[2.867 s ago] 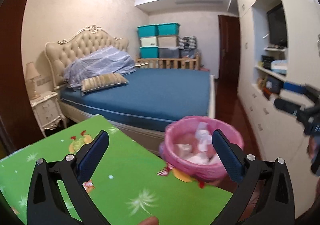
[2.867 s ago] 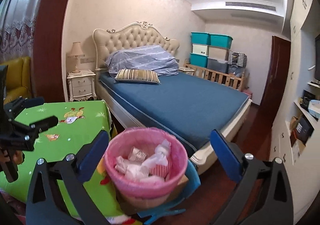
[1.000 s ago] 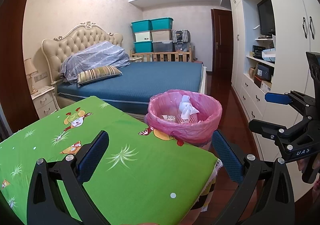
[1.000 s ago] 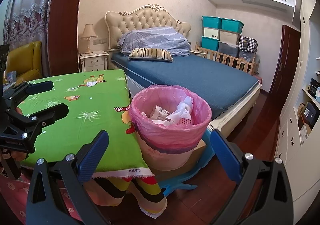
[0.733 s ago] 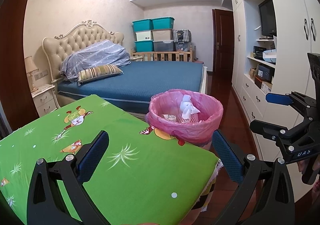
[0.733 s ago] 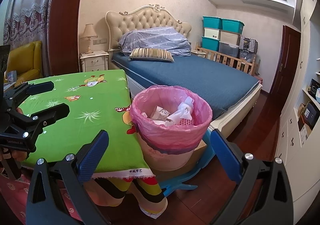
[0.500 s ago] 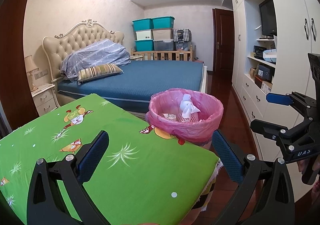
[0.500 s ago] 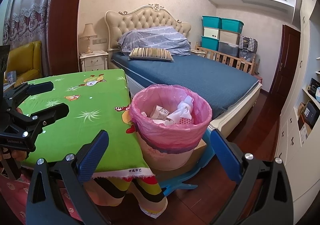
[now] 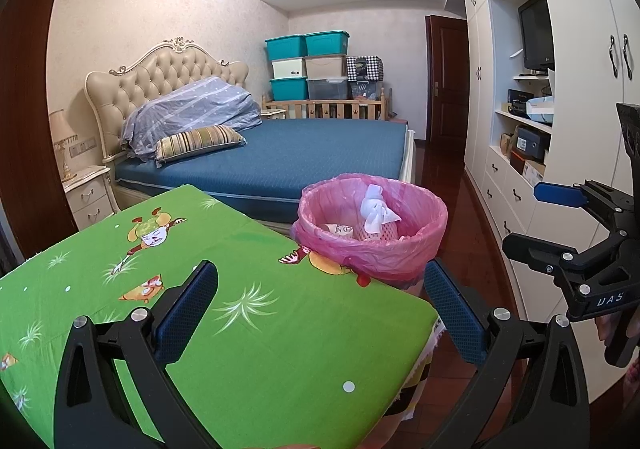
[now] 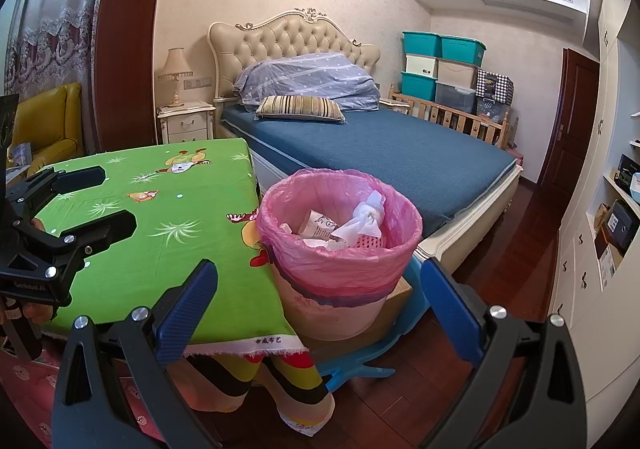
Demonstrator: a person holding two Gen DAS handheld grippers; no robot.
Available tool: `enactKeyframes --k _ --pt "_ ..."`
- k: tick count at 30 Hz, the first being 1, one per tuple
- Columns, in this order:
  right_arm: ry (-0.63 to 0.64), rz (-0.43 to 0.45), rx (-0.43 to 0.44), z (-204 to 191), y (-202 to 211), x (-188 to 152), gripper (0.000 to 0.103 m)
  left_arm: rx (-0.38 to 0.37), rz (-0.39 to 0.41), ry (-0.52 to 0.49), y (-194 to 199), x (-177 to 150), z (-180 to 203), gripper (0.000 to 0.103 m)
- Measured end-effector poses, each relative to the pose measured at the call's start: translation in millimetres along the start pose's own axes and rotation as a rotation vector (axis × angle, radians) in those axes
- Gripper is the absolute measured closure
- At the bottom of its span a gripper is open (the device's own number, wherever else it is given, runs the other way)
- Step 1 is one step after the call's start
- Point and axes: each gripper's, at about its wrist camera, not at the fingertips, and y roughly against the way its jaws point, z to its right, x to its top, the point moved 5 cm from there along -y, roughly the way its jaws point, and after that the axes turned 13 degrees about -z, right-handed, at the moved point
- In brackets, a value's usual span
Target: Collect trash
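A bin with a pink liner stands beside the far corner of a table under a green cartoon cloth. Crumpled white tissue and paper scraps lie inside the bin. My left gripper hovers open over the cloth, nothing between its blue pads. My right gripper is open too, held back from the bin's near side. Each gripper shows in the other's view: the right one, the left one.
A bed with a blue cover lies behind the bin. White cabinets and shelves line the right wall over dark wood floor. A blue plastic stool and a cardboard box sit under the bin. A nightstand and yellow armchair stand left.
Over the last second almost nothing has moved. Since 2.9 s ago both grippers have pulled back from the bin, which now stands farther off and sharp.
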Motion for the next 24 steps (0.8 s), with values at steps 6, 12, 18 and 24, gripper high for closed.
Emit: enactKeyframes --k 6,12,18,24 --pt "-0.001 -0.001 0.001 0.3 -0.6 -1.1 0.005 -0.002 -0.001 0.001 -0.6 -1.0 0.0 0.006" --pt "-0.003 -0.001 0.001 0.4 -0.7 -1.6 0.005 -0.001 -0.003 -0.002 -1.4 -1.5 1.0 0.006" --pt "-0.004 0.000 0.003 -0.2 -0.9 -1.5 0.005 -0.002 0.000 -0.003 -1.8 -1.8 1.6 0.006" --pt "-0.005 0.000 0.003 -0.3 -0.8 -1.8 0.005 -0.002 -0.001 -0.006 -4.5 -4.9 3.1 0.006"
